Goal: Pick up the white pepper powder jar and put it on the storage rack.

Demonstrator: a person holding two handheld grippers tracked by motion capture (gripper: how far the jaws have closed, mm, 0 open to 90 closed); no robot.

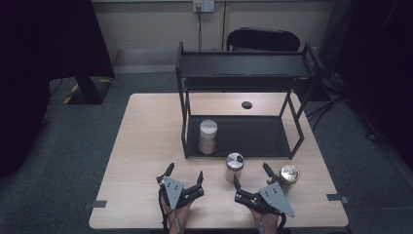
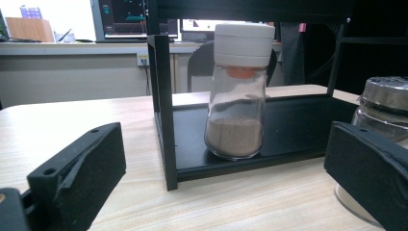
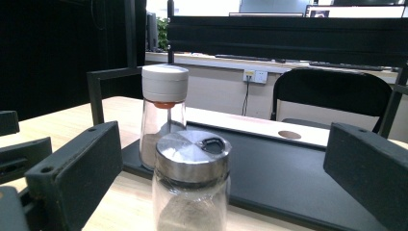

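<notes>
Both grippers gape, holding nothing. I'd ease the right gripper (image 1: 253, 178) toward 11 o'clock, straddle the steel-lid jar (image 3: 191, 185) below its lid, clamp squarely, keeping clear of the left gripper (image 1: 183, 174).

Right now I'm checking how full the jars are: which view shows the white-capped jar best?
The left gripper view: the white-capped jar stands close, whole, its brown powder level plain. The right gripper view shows it partly behind the metal-lidded jar; the high view mostly its cap.
</notes>
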